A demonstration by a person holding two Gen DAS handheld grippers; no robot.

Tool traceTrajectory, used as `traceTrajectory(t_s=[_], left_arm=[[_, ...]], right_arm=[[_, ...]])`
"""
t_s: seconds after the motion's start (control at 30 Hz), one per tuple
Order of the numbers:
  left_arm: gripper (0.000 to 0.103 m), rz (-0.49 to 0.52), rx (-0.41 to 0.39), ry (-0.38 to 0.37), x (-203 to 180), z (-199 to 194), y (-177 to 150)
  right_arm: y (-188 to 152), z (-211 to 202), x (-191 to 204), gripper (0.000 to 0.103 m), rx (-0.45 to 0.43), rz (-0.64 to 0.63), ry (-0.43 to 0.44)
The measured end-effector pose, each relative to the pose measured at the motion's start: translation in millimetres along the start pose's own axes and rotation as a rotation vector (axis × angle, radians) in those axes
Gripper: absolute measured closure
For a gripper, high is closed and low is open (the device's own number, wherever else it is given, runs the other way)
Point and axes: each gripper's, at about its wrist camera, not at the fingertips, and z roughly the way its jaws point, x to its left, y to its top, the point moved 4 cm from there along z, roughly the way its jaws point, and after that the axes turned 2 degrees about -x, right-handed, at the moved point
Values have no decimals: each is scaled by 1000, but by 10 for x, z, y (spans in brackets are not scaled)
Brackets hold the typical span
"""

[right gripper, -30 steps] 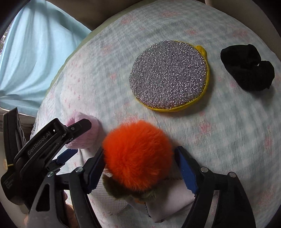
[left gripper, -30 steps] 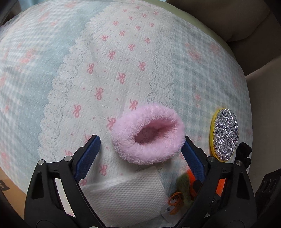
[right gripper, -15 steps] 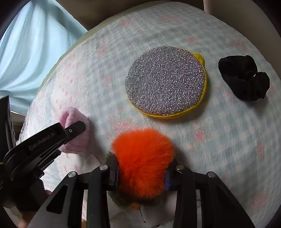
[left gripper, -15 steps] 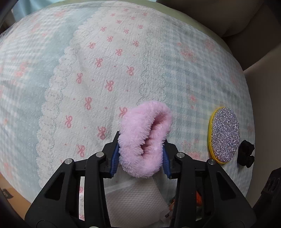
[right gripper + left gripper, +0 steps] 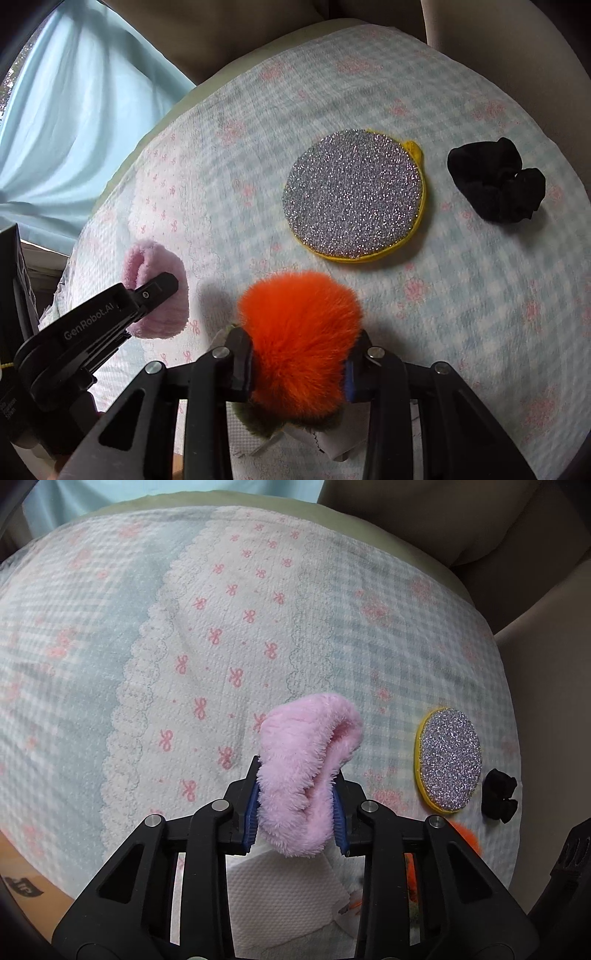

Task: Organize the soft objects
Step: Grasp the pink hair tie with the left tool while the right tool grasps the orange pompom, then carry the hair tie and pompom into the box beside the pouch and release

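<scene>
Both loads look feather-light and squashy: the left gripper is clamped across the middle of the pink fluffy band, and the right gripper on the orange pompom, above the quilt, where firm mid-body pinches should hold.

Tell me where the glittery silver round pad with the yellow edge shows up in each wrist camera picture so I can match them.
Left wrist view: the silver pad lies at the right edge, seen slantwise as a narrow oval.
Right wrist view: the silver pad lies right of centre in the upper half, seen as a full circle.
Shared landmark: the black scrunchie lies just to its right in both.
</scene>
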Motion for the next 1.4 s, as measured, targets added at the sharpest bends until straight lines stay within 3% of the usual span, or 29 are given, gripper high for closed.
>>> traceTrajectory(t_s=[0.33,0.73,1.07,1.23,1.4], left_arm=[[74,12,-66,-28,-61,-826,-9],[74,-2,-185,-64,131,-2494,-251],[74,-72,-236,-4,1078,-3620,-816],[74,-112,-229,47,1743,-3880,-1125],[74,-105,-180,70,2324,-3894,-1327]], right_arm=[[87,-774,312,71,-81,-51,28],[-228,-2006,1085,71,-131,-239,88],[-1031,-2512,1916,71,-91,-431,170],[-1526,-2437,2275,71,-49,-489,192],[-2000,-2212,2561,71,1,-530,169]])
